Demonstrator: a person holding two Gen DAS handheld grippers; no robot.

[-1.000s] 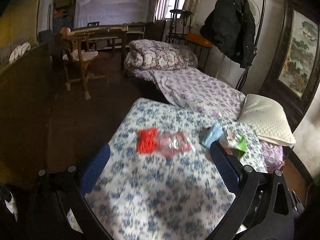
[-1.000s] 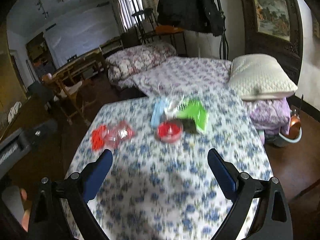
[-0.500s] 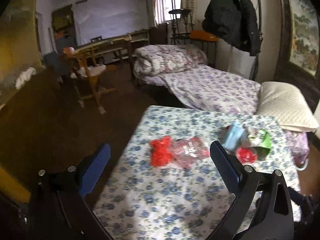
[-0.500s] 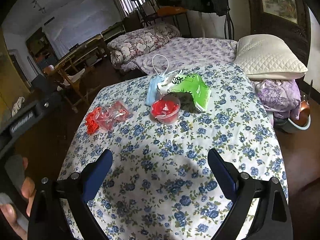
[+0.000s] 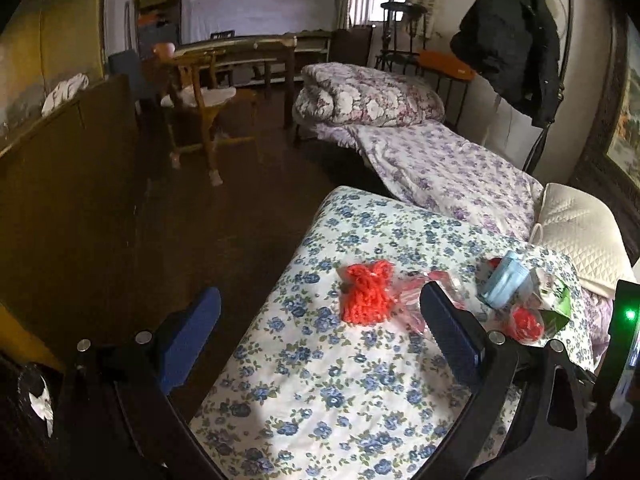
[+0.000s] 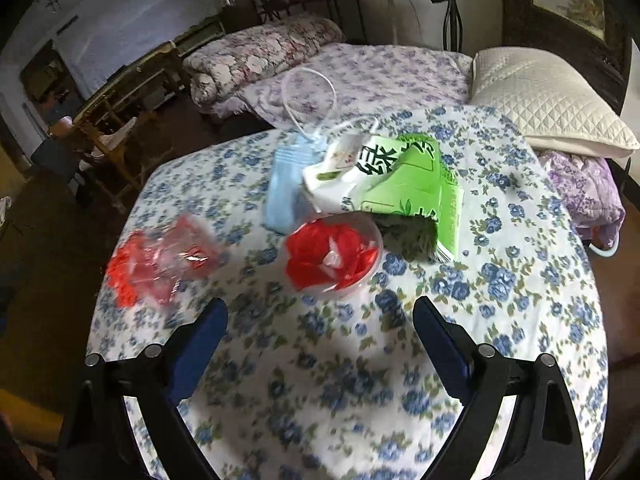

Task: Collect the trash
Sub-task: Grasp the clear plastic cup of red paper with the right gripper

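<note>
While the left claw (image 5: pixel 320 334) is held spread and empty, the red netting (image 5: pixel 368 294) lies just ahead between its jaws — flimsy, easily snagged. Ahead of the spread, empty right claw (image 6: pixel 320 334), the clear cup (image 6: pixel 334 256) could be tipped and its red scraps spilled onto the surface (image 6: pixel 500 320).

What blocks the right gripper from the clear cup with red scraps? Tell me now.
Nothing visible does. The right gripper is open, and the clear cup sits just ahead between its fingers, with only bare flowered cloth in the gap. The green packet and blue mask lie behind the cup.
</note>
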